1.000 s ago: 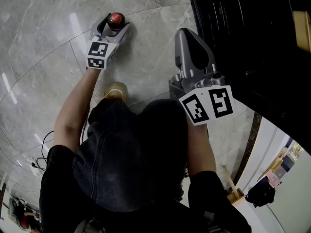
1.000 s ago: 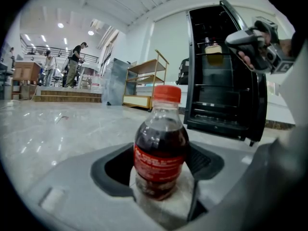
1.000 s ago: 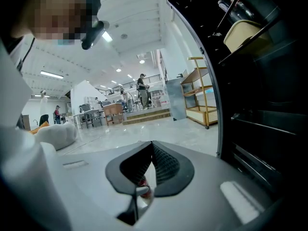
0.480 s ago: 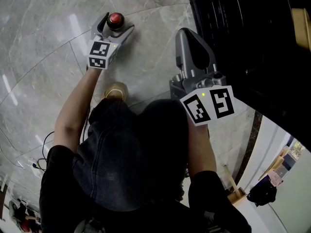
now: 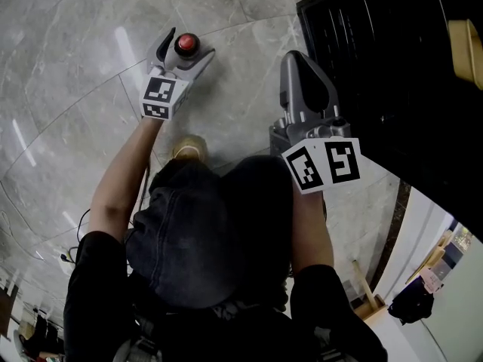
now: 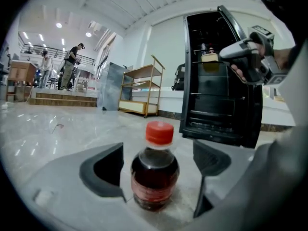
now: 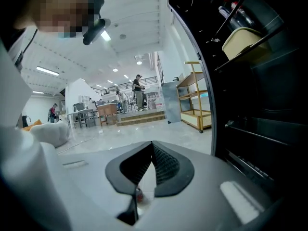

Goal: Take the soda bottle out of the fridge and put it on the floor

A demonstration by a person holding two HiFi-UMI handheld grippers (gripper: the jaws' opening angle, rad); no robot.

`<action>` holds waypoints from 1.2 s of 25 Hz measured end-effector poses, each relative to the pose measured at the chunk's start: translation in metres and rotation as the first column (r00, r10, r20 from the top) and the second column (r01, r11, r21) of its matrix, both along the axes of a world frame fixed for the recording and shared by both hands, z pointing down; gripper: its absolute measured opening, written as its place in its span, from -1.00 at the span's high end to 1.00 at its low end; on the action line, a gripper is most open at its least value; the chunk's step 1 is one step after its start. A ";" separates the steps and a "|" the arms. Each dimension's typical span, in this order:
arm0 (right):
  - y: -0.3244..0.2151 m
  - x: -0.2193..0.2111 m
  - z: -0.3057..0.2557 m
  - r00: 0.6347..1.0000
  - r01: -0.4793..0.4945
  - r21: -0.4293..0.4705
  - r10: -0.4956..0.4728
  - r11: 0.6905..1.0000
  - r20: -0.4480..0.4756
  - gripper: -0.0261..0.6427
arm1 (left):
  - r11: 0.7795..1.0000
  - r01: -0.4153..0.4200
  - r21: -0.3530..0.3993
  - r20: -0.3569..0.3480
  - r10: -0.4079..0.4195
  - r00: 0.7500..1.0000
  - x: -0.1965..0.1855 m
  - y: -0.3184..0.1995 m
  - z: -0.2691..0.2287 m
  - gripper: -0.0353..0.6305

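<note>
The pale grey marble floor [image 5: 68, 66] fills most of the head view, glossy and crossed by thin seams. At the right stands the tall black fridge [image 5: 392, 74] with its door swung open, dark wire shelves showing inside and a pale yellow tub [image 5: 466, 42] resting on one of them. A person in dark clothes crouches near the fridge, the bare left forearm [image 5: 121, 187] reaching out to the far left.

The grey right gripper [image 5: 302, 70] is held just left of the fridge opening. Its fingers [image 7: 163, 165] are together, ribbed pads meeting, with nothing gripped.

The grey left gripper [image 5: 186, 45] sits low over the floor, well left of the fridge. Its fingers [image 6: 103, 172] have just been opening and now stand wide apart.

Between them is the small clear plastic soda bottle [image 6: 155, 177], filled with dark cola and wrapped in a red label. It stands upright on the floor, with a gap on each side, so neither pad touches it. Its round red cap [image 6: 159, 133] is on.
</note>
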State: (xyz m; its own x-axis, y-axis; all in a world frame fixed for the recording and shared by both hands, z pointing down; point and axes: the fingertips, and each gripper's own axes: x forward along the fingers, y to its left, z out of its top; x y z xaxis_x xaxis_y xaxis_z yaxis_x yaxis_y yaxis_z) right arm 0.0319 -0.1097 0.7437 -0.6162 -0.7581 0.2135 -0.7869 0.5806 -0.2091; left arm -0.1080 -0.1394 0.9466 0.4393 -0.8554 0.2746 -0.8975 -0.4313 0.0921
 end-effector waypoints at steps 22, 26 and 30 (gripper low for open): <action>-0.022 -0.012 -0.321 0.998 -0.056 -0.136 0.058 0.989 0.006 0.92 | 0.995 -0.011 -0.099 -0.017 0.009 1.000 -0.023 -0.014 -0.368 -0.43; -0.024 -0.013 -0.428 0.997 -0.076 -0.134 0.080 0.988 0.023 0.92 | 0.995 -0.020 -0.101 -0.029 0.017 0.999 -0.027 -0.011 -0.476 -0.43; -0.018 -0.021 -0.522 0.997 -0.071 -0.130 0.073 0.989 0.013 0.92 | 0.994 -0.043 -0.100 -0.044 0.038 0.998 -0.025 -0.003 -0.572 -0.41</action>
State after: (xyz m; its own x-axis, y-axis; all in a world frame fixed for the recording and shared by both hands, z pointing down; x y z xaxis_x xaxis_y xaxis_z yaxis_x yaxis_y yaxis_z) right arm 0.0113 -0.1277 0.2214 -0.5657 -0.7673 0.3020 -0.8210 0.4900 -0.2929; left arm -0.1330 -0.1424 0.3742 0.4859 -0.8055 0.3392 -0.8739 -0.4539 0.1740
